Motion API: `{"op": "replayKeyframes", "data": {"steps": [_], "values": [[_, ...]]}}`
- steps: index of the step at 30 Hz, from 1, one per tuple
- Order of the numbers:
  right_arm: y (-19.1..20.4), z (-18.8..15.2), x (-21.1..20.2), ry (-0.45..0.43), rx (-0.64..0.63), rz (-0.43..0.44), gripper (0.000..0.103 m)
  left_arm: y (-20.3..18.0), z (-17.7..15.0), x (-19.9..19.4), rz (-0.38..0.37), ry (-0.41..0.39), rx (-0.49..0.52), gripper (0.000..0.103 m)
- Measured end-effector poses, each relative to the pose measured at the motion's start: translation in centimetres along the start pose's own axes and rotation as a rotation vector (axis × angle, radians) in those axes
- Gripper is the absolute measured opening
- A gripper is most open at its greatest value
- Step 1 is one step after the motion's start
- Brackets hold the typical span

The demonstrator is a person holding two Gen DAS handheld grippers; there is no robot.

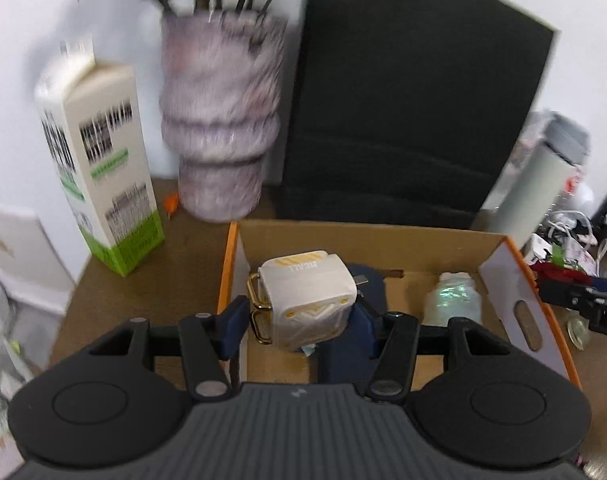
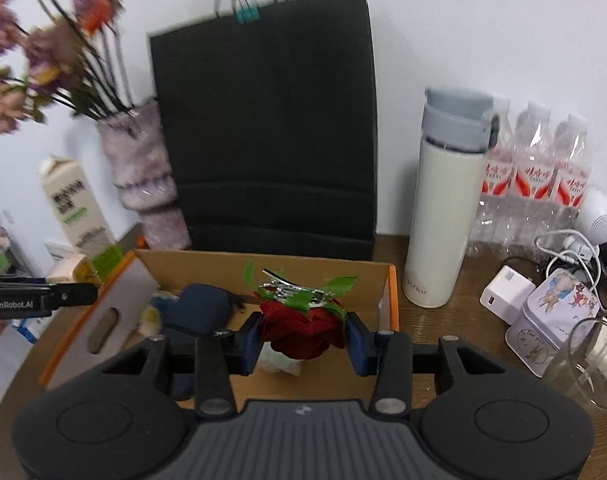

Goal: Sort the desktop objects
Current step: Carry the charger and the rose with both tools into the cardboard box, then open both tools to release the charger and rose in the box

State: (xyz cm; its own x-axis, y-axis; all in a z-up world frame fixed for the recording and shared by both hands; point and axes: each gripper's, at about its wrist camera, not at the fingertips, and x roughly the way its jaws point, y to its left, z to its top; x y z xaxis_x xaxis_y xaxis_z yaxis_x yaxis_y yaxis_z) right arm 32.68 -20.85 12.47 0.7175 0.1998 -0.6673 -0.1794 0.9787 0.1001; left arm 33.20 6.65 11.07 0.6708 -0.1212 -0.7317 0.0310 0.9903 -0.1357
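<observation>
My left gripper (image 1: 299, 320) is shut on a white case with gold trim and a gold clasp (image 1: 307, 300), held above the open cardboard box (image 1: 383, 240). Inside that box lie a dark blue pouch (image 1: 371, 280) and a small pale bottle (image 1: 453, 300). My right gripper (image 2: 303, 338) is shut on a red rose hair clip with green leaves and a silver clasp (image 2: 303, 328), held over the same box (image 2: 271, 260), whose blue pouch (image 2: 201, 306) lies below and to the left. The left gripper's side (image 2: 39, 300) shows at the left edge of the right wrist view.
Behind the box stand a black paper bag (image 2: 267, 140), a marbled vase with flowers (image 1: 219, 120) and a milk carton (image 1: 99, 168). To the right are a white thermos (image 2: 443, 216), water bottles (image 2: 535, 168), a charger (image 2: 503, 292), a printed tin (image 2: 551, 320), cables and a clear glass (image 2: 583, 364).
</observation>
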Motion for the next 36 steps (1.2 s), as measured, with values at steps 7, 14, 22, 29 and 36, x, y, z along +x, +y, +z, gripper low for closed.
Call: {"op": "replayKeyframes", "data": {"steps": [7,14,22,29,36], "values": [[0.6,0.6,4.8,0.088,-0.001,-0.061,0.042,0.5,0.7,4.5,0.059,0.095,-0.006,0.056],[1.4,0.1,8.5,0.18,-0.026,-0.123,0.042,-0.7,0.8,7.5,0.099,0.146,0.031,0.056],[1.1,0.1,11.4,0.274,-0.051,-0.178,0.041,-2.3,1.1,9.5,0.146,0.162,0.085,0.056],[2.1,0.4,12.5,0.33,-0.1,-0.212,0.045,-4.1,0.7,11.1,0.217,0.191,0.172,0.056],[2.3,1.0,12.2,0.355,-0.058,-0.165,0.077,-2.9,1.6,9.4,0.16,0.171,0.029,0.088]]}}
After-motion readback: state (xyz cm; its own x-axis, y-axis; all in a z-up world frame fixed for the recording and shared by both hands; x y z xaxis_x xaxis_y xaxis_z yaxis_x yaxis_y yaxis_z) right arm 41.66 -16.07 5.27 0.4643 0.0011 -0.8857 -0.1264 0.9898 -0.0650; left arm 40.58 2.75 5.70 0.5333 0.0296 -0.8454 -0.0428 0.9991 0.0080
